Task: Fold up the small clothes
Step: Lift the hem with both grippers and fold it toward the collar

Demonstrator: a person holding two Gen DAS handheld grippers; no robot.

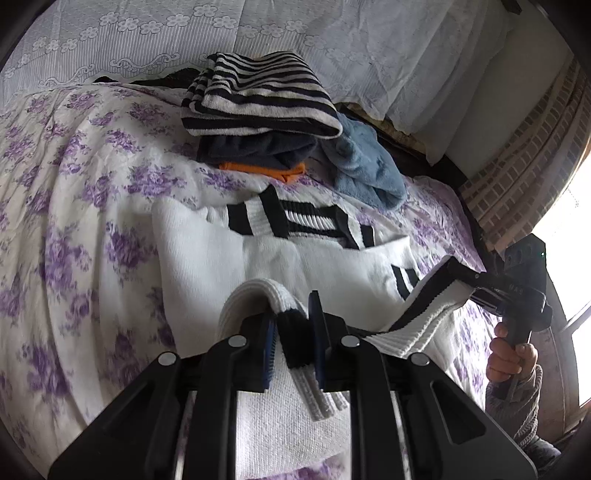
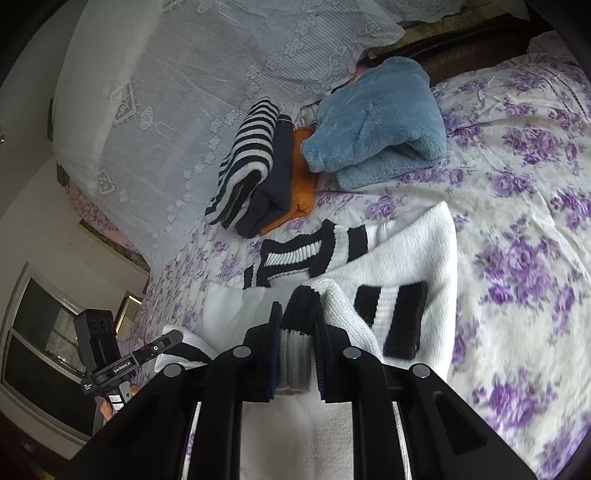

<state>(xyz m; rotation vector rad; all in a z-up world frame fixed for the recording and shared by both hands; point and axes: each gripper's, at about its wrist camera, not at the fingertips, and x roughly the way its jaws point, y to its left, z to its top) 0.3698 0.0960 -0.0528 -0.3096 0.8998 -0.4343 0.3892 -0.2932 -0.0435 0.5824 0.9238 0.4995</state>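
While both claws pinch ribbed hem, white knit sweater (image 1: 221, 258) drapes.

Your left wrist view looks down along its fingers (image 1: 275, 332) across the bed (image 1: 74, 192), close above the white sweater (image 1: 207, 251). Your right wrist view does likewise from the other side. Both share the sweater, the folded stack (image 2: 258, 173) and the far pillows (image 1: 295, 33).
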